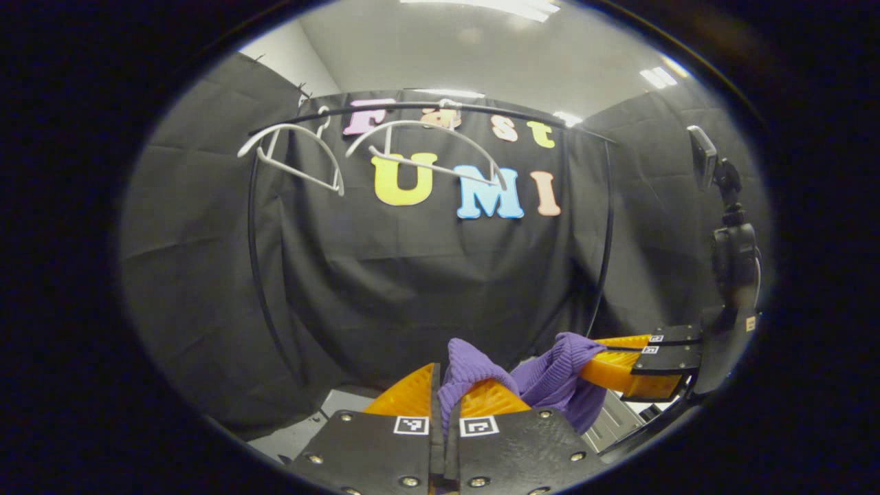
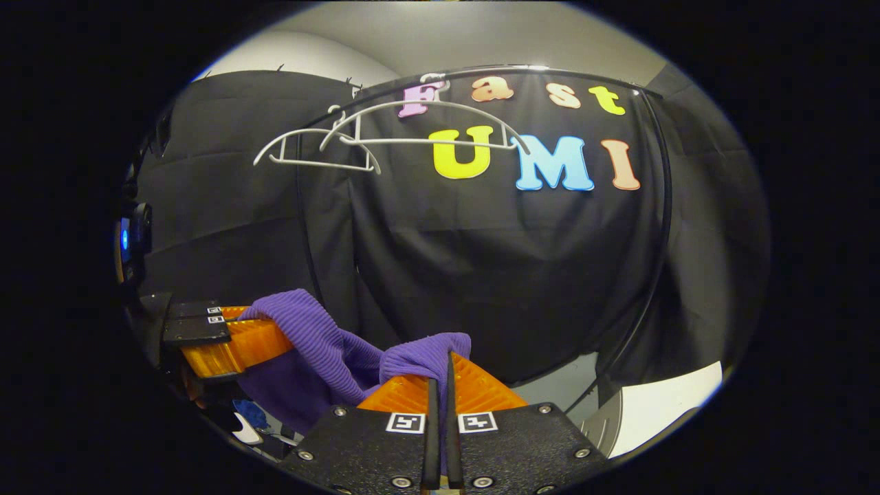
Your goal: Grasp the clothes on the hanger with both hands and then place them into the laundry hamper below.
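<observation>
Now the purple ribbed knit garment (image 1: 550, 381) hangs stretched between the left gripper (image 1: 445, 392) and right gripper (image 2: 440, 375), each pinching an end, well below the bare white hangers (image 1: 426, 155), so the move is straight down.

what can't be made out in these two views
- Hamper: below the lower edge in both views, so whether the garment is over it can't be told.
- Garment's lower part: hidden behind the left claw in the left gripper view and the right claw in the right gripper view.
- Garment type: bunched, can't tell.
- Rail feet: cut off at the bottom.
- Hangers: hooks too small to judge.
</observation>
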Available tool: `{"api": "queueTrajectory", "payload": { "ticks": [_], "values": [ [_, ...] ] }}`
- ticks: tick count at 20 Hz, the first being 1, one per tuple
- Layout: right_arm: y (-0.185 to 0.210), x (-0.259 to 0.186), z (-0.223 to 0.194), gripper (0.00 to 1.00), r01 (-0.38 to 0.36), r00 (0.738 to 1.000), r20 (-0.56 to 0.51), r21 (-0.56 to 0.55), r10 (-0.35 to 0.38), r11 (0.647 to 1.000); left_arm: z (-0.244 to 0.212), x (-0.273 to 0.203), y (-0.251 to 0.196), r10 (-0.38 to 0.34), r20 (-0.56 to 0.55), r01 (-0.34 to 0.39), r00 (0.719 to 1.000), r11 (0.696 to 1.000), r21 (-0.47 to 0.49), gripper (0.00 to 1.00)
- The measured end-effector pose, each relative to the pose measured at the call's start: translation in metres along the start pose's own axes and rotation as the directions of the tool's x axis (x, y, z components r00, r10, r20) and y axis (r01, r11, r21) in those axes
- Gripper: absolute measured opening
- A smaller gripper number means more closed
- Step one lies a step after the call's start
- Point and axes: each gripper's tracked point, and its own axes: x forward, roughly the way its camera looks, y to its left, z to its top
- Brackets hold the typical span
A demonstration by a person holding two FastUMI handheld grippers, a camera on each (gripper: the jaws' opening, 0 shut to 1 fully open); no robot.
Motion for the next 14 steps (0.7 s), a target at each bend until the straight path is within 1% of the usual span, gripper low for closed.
{"api": "queueTrajectory", "payload": {
  "ticks": [4,5,6,7,8,9,10,13,14],
  "values": [
    [0.000,0.008,-0.043,0.04,0.005,0.995,-0.102,-0.014,-0.006,1.000,-0.051,0.000,0.001,0.026,-0.091,-0.027,0.996,1.000,-0.009,0.01],
    [0.000,0.007,-0.051,0.04,0.004,0.992,-0.122,-0.019,-0.007,1.000,-0.062,0.000,0.003,0.028,-0.111,-0.029,0.993,1.000,-0.008,0.05],
    [0.001,0.006,-0.059,0.05,0.003,0.990,-0.144,-0.023,-0.006,1.000,-0.072,0.001,0.004,0.030,-0.131,-0.031,0.991,1.000,-0.006,0.01],
    [0.002,0.006,-0.069,0.04,0.004,0.986,-0.166,-0.025,-0.008,1.000,-0.080,0.002,0.004,0.029,-0.151,-0.031,0.988,1.000,-0.006,0.00],
    [0.002,0.006,-0.078,0.04,0.005,0.982,-0.188,-0.028,-0.010,1.000,-0.090,0.001,0.006,0.031,-0.171,-0.032,0.985,0.999,-0.008,0.06],
    [0.002,0.006,-0.087,0.04,0.006,0.977,-0.211,-0.030,-0.012,1.000,-0.101,0.001,0.005,0.027,-0.194,-0.030,0.981,0.999,-0.010,0.06],
    [0.004,0.006,-0.097,0.04,0.005,0.972,-0.235,-0.032,-0.012,0.999,-0.112,-0.001,0.003,0.025,-0.214,-0.028,0.976,1.000,-0.013,0.01],
    [0.004,0.006,-0.124,0.08,0.011,0.954,-0.300,-0.049,-0.025,0.999,-0.141,0.000,0.005,0.025,-0.278,-0.030,0.960,0.999,-0.013,0.01],
    [0.004,0.008,-0.134,0.08,0.010,0.945,-0.326,-0.054,-0.028,0.998,-0.153,0.000,0.005,0.026,-0.304,-0.033,0.952,0.999,-0.015,0.06]
  ]
}}
